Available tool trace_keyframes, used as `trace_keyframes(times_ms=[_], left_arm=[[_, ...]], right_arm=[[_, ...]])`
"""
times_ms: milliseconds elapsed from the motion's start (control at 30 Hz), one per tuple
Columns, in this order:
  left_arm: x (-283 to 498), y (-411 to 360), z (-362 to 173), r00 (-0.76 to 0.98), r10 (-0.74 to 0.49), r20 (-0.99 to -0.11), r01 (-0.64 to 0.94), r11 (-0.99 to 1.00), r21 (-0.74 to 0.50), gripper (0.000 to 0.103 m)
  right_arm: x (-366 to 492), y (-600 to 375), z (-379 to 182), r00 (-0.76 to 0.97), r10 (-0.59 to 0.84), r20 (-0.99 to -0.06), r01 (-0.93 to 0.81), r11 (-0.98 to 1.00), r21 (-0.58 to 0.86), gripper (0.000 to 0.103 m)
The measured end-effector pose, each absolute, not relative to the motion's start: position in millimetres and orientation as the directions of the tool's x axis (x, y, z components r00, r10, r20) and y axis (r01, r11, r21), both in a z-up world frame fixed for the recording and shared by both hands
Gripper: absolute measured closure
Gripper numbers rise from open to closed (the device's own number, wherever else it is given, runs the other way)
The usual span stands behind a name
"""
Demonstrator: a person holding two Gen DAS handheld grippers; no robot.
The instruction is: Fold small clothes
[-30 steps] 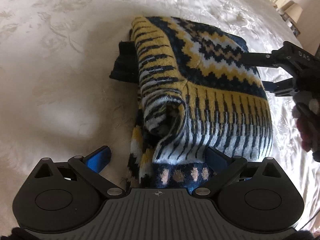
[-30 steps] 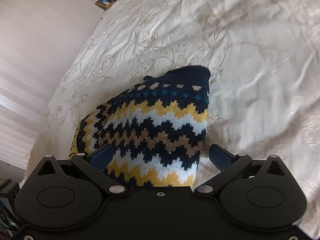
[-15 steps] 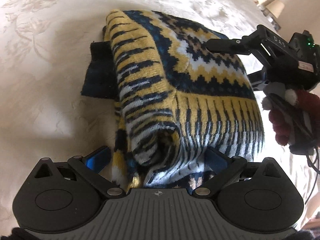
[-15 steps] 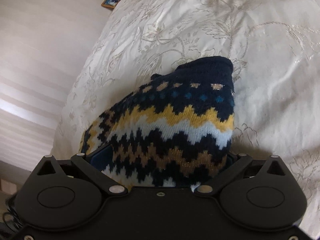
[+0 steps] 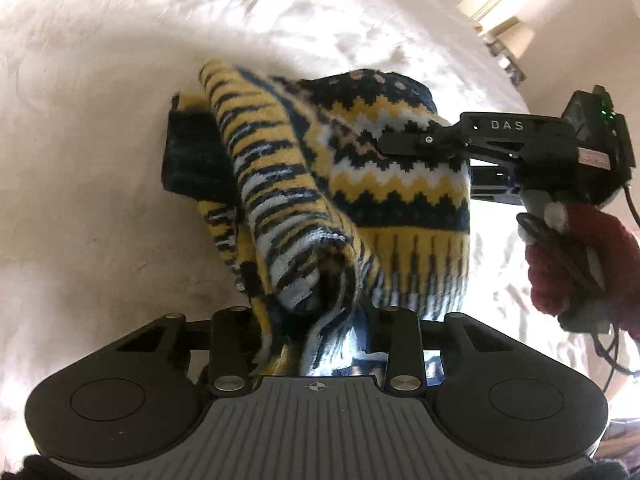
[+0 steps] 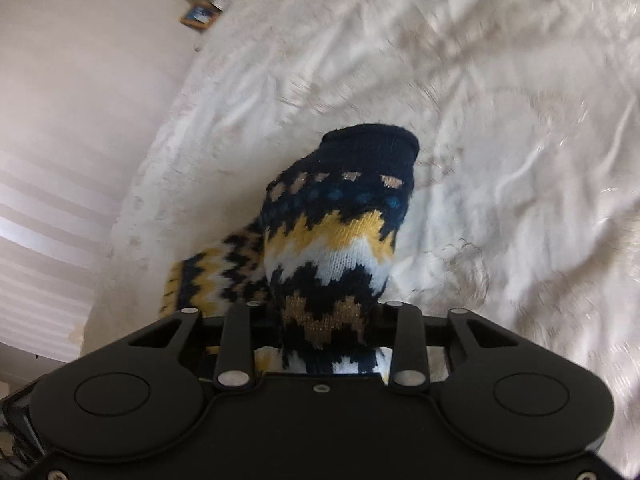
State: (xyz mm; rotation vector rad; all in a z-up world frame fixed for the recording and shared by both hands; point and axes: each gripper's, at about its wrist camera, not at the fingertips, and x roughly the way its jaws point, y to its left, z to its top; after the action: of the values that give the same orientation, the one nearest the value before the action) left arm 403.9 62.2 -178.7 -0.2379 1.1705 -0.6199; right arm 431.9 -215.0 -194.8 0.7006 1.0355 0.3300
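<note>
The navy, yellow and white zigzag-knit sweater (image 5: 360,200) is bunched between both tools over the cream embroidered bedspread (image 5: 100,160). The left gripper (image 5: 316,320) and right gripper (image 6: 326,322) have just closed and each pinches a fold directly ahead.

We were in a home bedroom: a wide bed under a cream embroidered bedspread (image 6: 500,128), a framed picture (image 6: 199,17) on the surface beside it, a pale wall (image 6: 72,120), and cream panelled furniture (image 5: 500,4) beyond the bed's far edge
</note>
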Motion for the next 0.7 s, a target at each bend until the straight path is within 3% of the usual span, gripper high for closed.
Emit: trace_keyframes(times_ms=[300,700], left_arm=[[342,39,-127,0.251,-0.639,-0.727,0.424,0.748,-0.511,0.068],[264,12,-146,0.158,-0.623,-0.766,0.417,0.745,-0.52,0.068]], right_arm=[[348,-236,-124,0.562,0.539,-0.628,0.055,0.732,0.679,0.059],[254,-256,-141,0.508,0.558,-0.656,0.096,0.72,0.687,0.059]])
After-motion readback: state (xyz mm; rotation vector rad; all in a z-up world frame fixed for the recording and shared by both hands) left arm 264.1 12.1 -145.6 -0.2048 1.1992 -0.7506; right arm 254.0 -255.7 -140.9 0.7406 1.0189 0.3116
